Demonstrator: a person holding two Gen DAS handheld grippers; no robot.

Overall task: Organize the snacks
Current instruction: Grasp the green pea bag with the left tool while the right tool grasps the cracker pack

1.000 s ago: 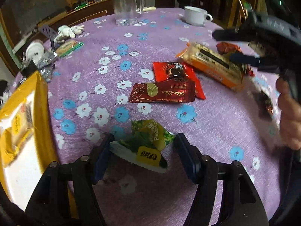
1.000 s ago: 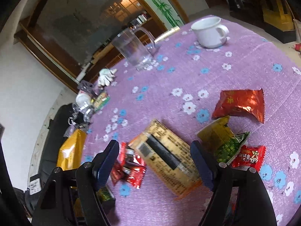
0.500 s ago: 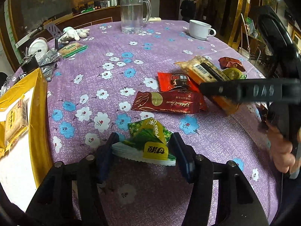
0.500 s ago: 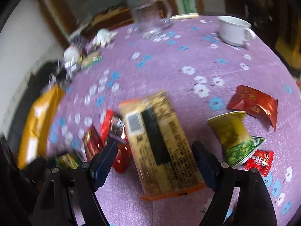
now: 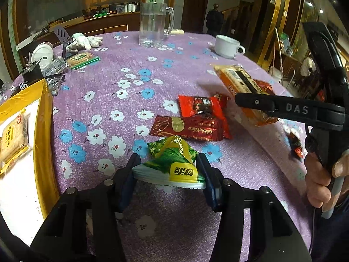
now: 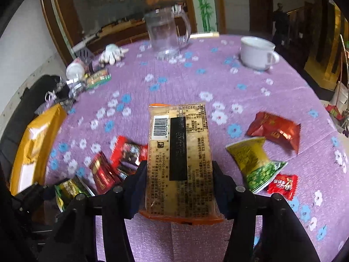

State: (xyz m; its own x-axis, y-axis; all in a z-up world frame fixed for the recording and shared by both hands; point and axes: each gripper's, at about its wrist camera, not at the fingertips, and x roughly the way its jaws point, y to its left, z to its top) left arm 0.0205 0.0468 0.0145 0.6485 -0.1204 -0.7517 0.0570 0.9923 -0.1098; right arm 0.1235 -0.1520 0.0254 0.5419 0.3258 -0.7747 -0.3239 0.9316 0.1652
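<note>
Lengthwise, cracker pack (image 6: 178, 159) pointing away.

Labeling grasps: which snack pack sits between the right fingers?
The long orange-edged cracker pack, barcode up; the green pea packet sits between the left fingers.

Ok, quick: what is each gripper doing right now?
Left gripper: jaws closing on the green snack packet.
Right gripper: jaws closing on the long cracker pack.

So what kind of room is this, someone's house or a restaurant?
Probably a restaurant or hotel dining hall, though I can't be sure. A big round table in a purple flowered cloth, gold-trimmed pillars, and a long wooden counter with bottles behind it all suggest that more than a home.
</note>
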